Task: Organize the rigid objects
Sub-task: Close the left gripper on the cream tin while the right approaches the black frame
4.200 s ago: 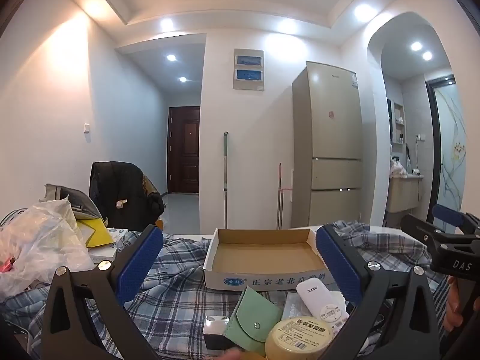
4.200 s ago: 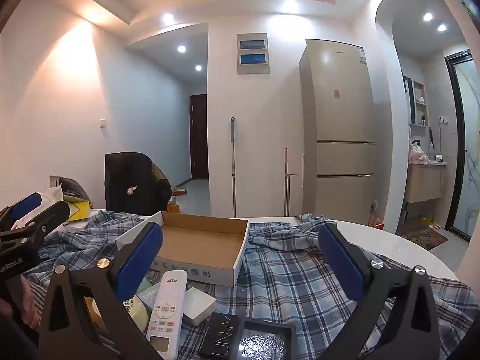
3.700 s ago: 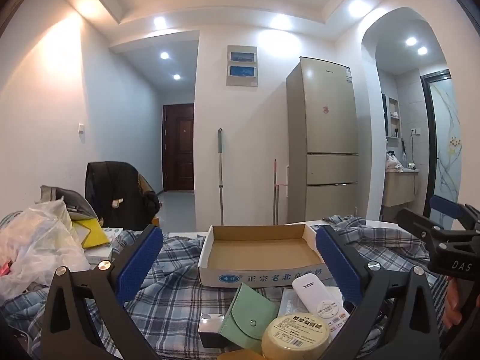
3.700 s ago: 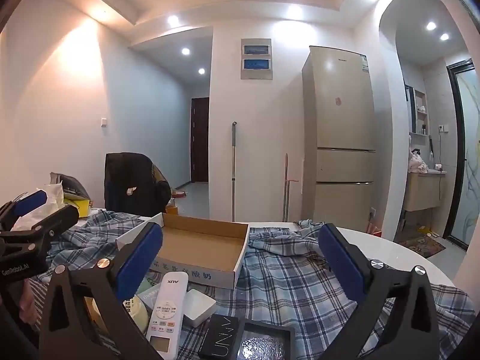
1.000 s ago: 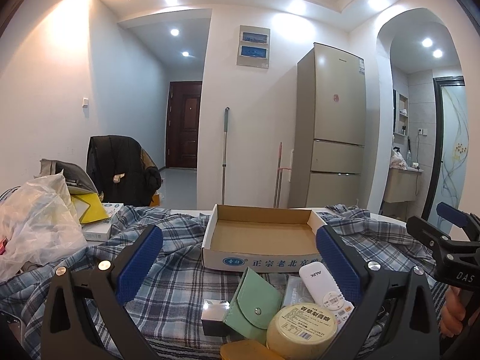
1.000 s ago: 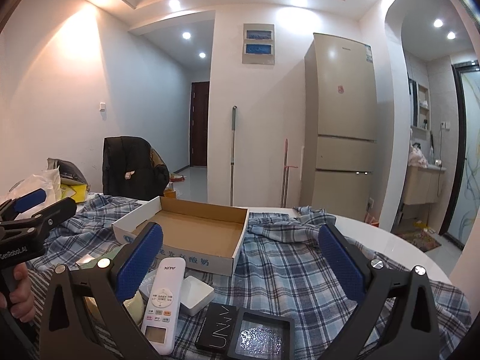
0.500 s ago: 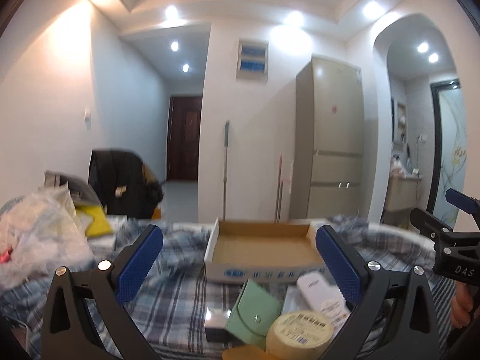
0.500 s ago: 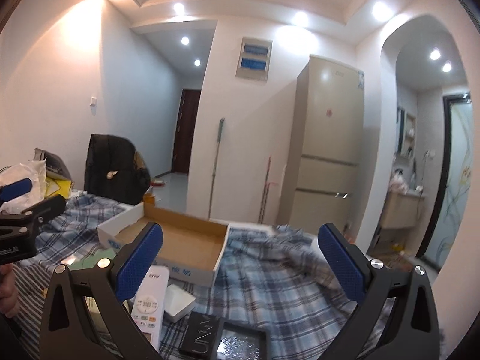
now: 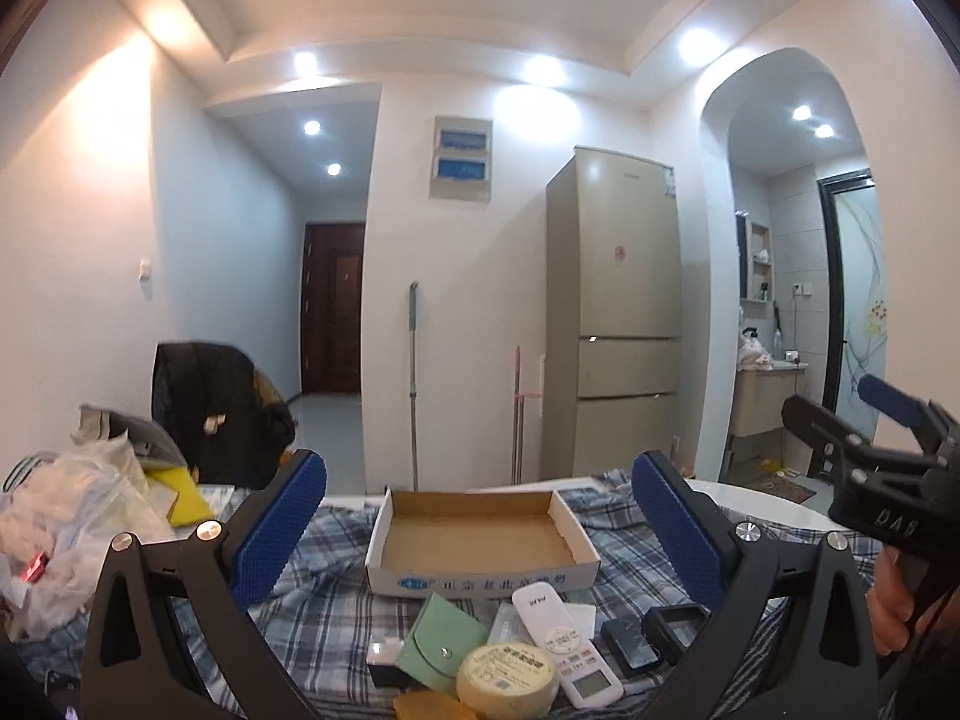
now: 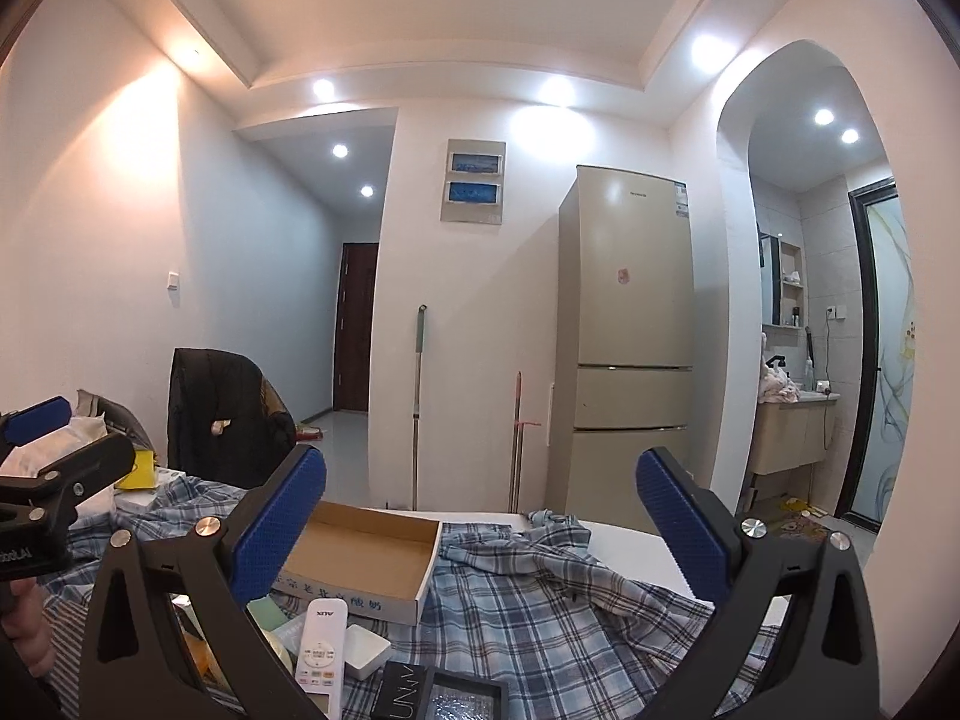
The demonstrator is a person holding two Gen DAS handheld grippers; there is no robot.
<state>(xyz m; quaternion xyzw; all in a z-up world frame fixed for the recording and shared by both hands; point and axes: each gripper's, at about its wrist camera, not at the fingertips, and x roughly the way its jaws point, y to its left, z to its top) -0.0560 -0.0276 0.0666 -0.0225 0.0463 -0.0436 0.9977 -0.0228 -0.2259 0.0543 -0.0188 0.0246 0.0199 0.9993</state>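
Note:
An empty cardboard box (image 9: 480,534) (image 10: 366,558) rests on the plaid cloth (image 9: 324,618) (image 10: 540,618). In front of it lie a white remote (image 9: 564,642) (image 10: 321,654), a green pouch (image 9: 441,648), a round yellow tin (image 9: 507,681), a small white box (image 10: 367,655) and black cases (image 9: 651,639) (image 10: 438,699). My left gripper (image 9: 477,528) is open above these items, holding nothing. My right gripper (image 10: 480,522) is open too, above the cloth right of the box. Each gripper shows at the edge of the other's view.
A heap of plastic bags (image 9: 66,528) and a yellow item (image 9: 177,489) crowd the table's left. A chair with a black jacket (image 9: 216,408) stands behind. The white round table edge (image 10: 636,546) shows at right. A fridge (image 10: 627,348) and mops stand by the far wall.
Both cameras have tilted and shifted slightly; the items sit lower in the left wrist view. The right gripper has swung back a little leftward. Nothing was grasped or moved.

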